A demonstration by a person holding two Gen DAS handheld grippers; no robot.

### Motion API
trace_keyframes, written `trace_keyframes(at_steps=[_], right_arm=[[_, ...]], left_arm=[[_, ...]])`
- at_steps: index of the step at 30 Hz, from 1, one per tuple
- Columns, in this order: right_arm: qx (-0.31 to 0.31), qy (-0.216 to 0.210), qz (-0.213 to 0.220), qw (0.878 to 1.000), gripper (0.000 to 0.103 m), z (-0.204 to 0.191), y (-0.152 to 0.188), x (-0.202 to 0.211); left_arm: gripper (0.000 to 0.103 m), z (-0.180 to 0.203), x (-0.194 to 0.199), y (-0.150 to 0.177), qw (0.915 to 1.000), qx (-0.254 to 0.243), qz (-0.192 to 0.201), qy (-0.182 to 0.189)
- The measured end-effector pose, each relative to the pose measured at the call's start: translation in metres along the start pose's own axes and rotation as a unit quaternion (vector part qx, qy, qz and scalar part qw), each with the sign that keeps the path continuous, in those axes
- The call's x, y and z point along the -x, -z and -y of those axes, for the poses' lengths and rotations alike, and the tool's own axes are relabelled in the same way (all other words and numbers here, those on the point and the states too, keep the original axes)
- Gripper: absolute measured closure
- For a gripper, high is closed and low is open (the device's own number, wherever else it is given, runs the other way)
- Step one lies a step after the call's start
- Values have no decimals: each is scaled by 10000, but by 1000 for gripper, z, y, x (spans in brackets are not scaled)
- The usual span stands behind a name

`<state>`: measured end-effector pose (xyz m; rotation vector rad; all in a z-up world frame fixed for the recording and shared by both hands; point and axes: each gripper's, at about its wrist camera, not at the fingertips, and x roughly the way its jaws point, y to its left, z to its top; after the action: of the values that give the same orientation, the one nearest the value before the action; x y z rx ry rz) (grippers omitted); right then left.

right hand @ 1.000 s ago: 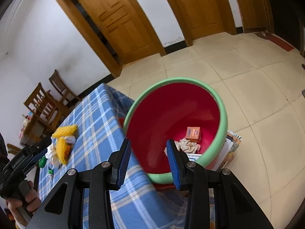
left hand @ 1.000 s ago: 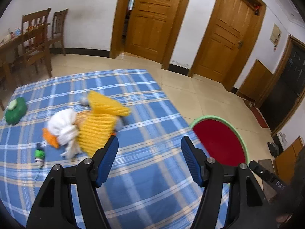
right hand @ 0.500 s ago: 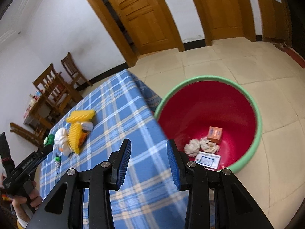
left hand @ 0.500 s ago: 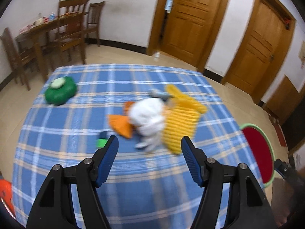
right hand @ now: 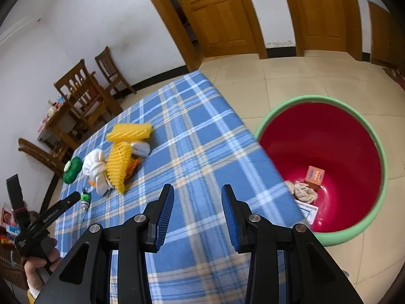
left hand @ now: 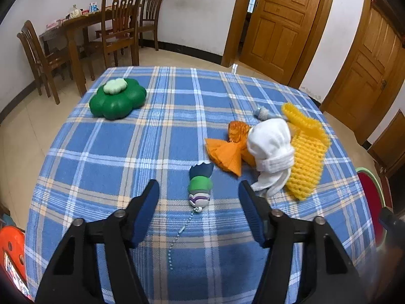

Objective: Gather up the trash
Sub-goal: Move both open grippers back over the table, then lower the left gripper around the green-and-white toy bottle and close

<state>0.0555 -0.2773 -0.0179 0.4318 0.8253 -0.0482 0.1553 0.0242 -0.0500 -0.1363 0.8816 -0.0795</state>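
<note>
On the blue plaid tablecloth [left hand: 126, 152] lies a small green toy with a bead chain [left hand: 200, 187]. My left gripper [left hand: 198, 190] hovers just above it. Its jaws are closing with the toy between them, and the pads stay clear of it. To the toy's right lie an orange wrapper [left hand: 225, 152], a white bundled cloth [left hand: 270, 147] and a yellow foam net [left hand: 306, 157]. My right gripper [right hand: 198, 192] stands open with nothing in it, above the table near the edge beside the red bin [right hand: 329, 131]. The bin holds an orange box [right hand: 315, 174] and crumpled paper [right hand: 303, 190].
A green clover-shaped object [left hand: 117, 98] sits at the table's far left. A small grey piece [left hand: 262, 112] lies behind the pile. Wooden chairs and a dining table [left hand: 76, 25] stand beyond. The bin stands on the tiled floor [right hand: 303, 76] right of the table. A hand [right hand: 38, 258] grips the left tool.
The left gripper swung from the bin side to the table's middle and sank toward the small green toy, its jaws narrowing. The right gripper moved from over the bin to over the table's edge.
</note>
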Motion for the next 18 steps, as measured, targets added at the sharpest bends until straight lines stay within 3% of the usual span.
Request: trace_keyframes(at_steps=[18], right_arm=[[741, -251, -268, 9966, 63, -74, -9, -49]], left_arm=[[74, -12, -19, 7, 9993, 147, -207, 288]])
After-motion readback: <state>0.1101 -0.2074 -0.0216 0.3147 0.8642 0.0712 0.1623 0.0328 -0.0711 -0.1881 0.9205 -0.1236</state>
